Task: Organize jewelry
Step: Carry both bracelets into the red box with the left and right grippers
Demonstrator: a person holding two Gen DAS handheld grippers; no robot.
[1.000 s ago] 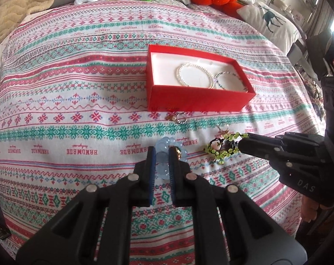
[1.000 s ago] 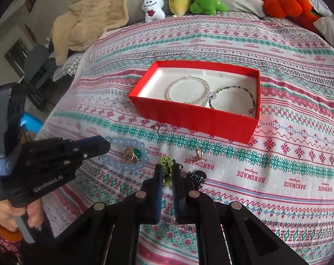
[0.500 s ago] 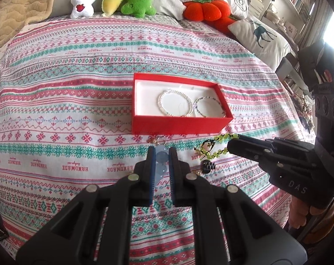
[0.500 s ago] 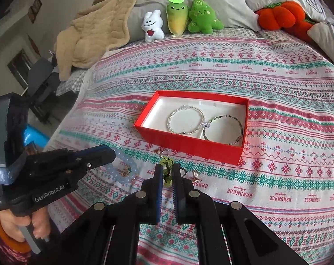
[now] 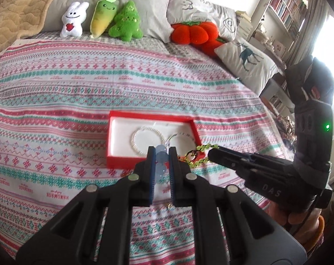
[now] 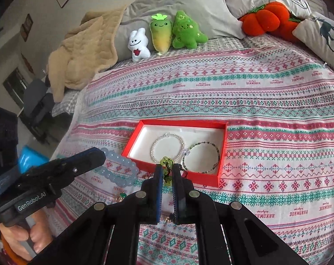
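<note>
My left gripper is shut on a pale blue bead bracelet and holds it above the bedspread, just short of the red box. The bracelet also shows hanging in the right wrist view. My right gripper is shut on a green bead bracelet, also seen in the left wrist view, lifted near the box's front wall. Inside the box lie a white pearl bracelet and a dark green bead bracelet.
Small earrings or rings lie on the patterned bedspread in front of the box. Plush toys, an orange pumpkin cushion and pillows line the far end. A beige blanket lies far left.
Both grippers have risen and drawn back from the bedspread, each lifting its bracelet off the cloth. The box now looks smaller and lower in both views.
</note>
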